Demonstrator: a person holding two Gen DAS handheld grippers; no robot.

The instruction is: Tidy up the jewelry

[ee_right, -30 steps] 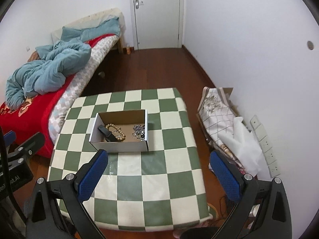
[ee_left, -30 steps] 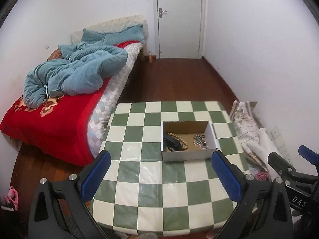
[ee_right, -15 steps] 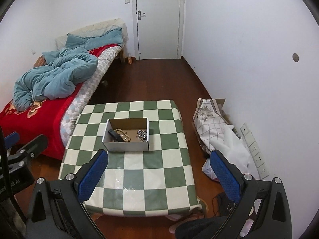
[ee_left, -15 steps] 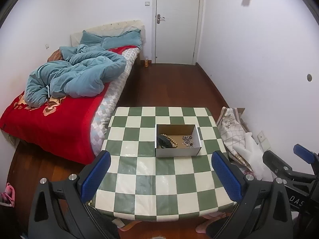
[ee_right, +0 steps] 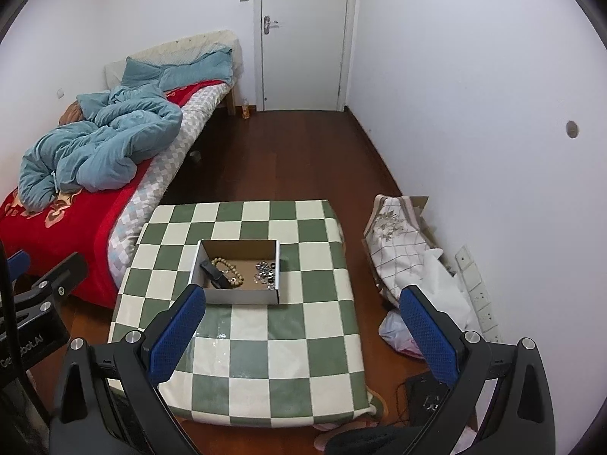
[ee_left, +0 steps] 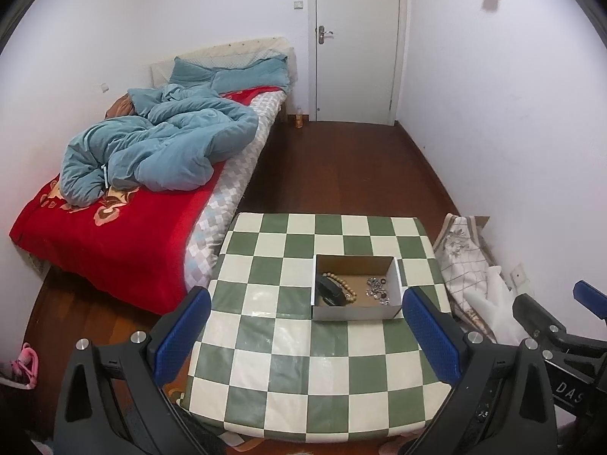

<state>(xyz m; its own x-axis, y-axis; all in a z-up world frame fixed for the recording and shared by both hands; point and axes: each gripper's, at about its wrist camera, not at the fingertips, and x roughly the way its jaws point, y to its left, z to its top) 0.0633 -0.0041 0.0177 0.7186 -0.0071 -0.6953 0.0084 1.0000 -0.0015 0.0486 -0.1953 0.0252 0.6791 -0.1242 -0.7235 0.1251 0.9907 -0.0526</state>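
A shallow cardboard box (ee_left: 355, 262) sits on the green-and-white checkered table (ee_left: 288, 364); it also shows in the right wrist view (ee_right: 239, 244). Inside lie a wooden bead bracelet (ee_left: 343, 284), a black object (ee_left: 329, 291) and a heap of small silver pieces (ee_left: 377, 288). My left gripper (ee_left: 303, 335) is open and empty, held high above and short of the table. My right gripper (ee_right: 303, 330) is open and empty too, high above the table's near right side.
A bed (ee_left: 125, 223) with a red cover and a blue quilt stands left of the table. Folded cloth and bags (ee_right: 406, 254) lie on the floor by the right wall. A closed white door (ee_left: 356, 41) is at the far end.
Both grippers have risen and pulled back from the table; the box and table look smaller and more of the room shows. Both stay open.
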